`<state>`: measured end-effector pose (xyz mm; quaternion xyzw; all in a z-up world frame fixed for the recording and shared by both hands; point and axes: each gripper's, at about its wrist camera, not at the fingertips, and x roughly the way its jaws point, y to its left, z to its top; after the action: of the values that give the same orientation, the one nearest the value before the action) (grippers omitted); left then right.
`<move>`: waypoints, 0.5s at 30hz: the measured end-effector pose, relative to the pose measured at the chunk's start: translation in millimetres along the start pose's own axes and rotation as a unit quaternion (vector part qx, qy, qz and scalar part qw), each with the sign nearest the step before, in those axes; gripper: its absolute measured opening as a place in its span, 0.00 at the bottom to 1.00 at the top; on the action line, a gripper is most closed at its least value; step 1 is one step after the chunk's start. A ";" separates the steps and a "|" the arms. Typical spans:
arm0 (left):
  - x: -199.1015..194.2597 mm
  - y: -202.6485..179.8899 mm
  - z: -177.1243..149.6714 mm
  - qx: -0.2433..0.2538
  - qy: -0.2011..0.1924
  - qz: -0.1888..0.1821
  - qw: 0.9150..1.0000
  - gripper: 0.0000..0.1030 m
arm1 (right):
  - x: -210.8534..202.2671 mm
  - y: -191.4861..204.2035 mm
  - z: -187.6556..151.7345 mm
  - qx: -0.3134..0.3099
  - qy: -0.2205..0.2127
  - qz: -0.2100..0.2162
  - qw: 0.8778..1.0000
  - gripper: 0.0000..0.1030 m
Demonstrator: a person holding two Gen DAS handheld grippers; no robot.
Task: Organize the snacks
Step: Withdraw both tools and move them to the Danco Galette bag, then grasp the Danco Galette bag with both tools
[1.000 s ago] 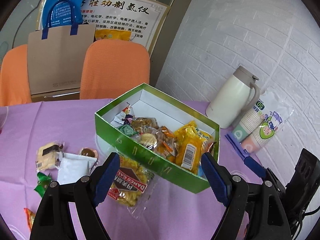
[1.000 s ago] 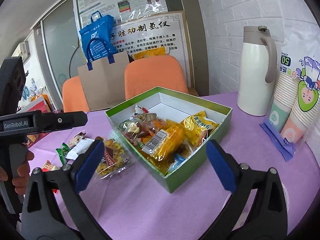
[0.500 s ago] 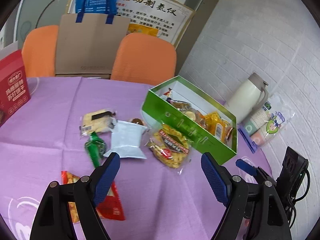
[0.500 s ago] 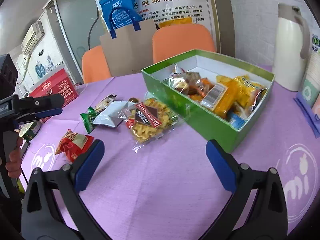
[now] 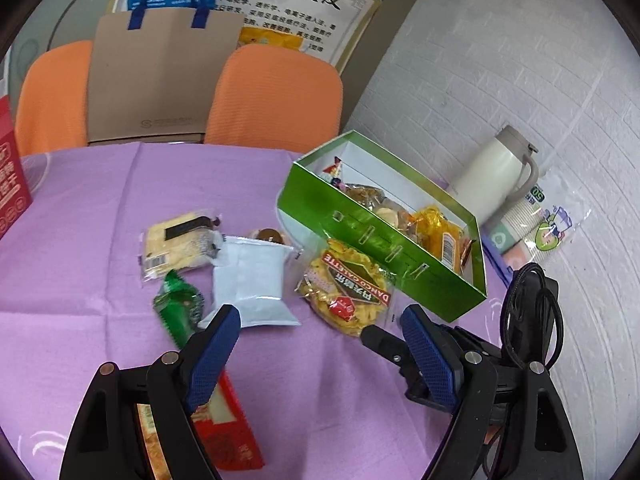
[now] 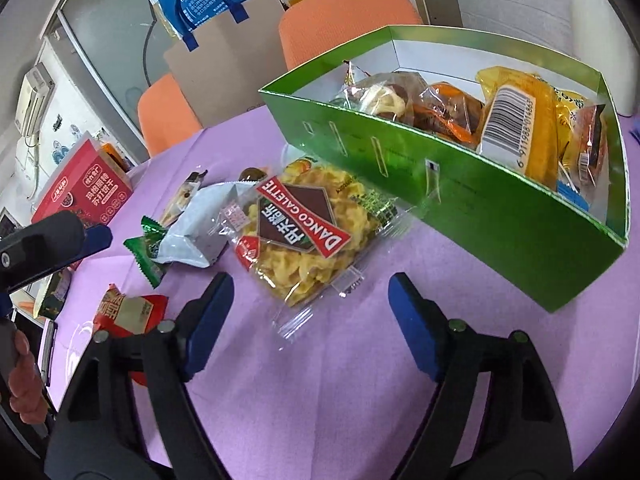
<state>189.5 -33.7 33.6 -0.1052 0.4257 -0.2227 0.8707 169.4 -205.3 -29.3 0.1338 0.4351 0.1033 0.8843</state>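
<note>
- The step in hand looks like picking up a loose snack for the green box (image 6: 472, 200).
- The right tongs (image 6: 310, 312) are closing, gripping nothing; the cookie bag (image 6: 300, 232) lies on the purple tablecloth (image 6: 320, 380) just ahead, touching the box wall.
- Next: reach forward and straddle the bag.
- The left tongs (image 5: 320, 344) stand apart, empty, near the white packet (image 5: 252, 280).

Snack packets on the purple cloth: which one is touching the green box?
The clear Danco Galette packet of yellow crisps. It lies against the green box; the white packet and green packet lie apart.
</note>
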 end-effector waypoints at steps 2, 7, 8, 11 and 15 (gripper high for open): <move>20.9 -6.6 9.6 0.006 0.016 -0.014 1.000 0.82 | 3.0 -1.4 2.5 -0.002 -0.005 -0.007 1.000 0.63; 65.0 -7.0 30.9 0.006 0.049 -0.033 0.998 0.71 | -5.3 -25.7 6.8 0.034 -0.011 0.024 0.999 0.20; 71.0 -6.1 34.4 0.002 0.054 -0.034 0.998 0.68 | -8.0 -27.9 6.4 0.030 -0.010 0.020 0.999 0.14; 92.6 -6.9 44.2 -0.004 0.066 -0.031 0.997 0.68 | -14.1 -32.5 3.4 0.022 -0.011 0.005 1.000 0.11; 114.6 -14.0 48.0 0.018 0.078 -0.004 0.997 0.68 | -20.4 -41.1 -0.8 0.034 -0.011 0.010 0.999 0.12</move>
<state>284.9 -101.0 -11.2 -0.0740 0.4875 -0.2414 0.8358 159.2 -250.0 -28.1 0.1690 0.4276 0.0956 0.8829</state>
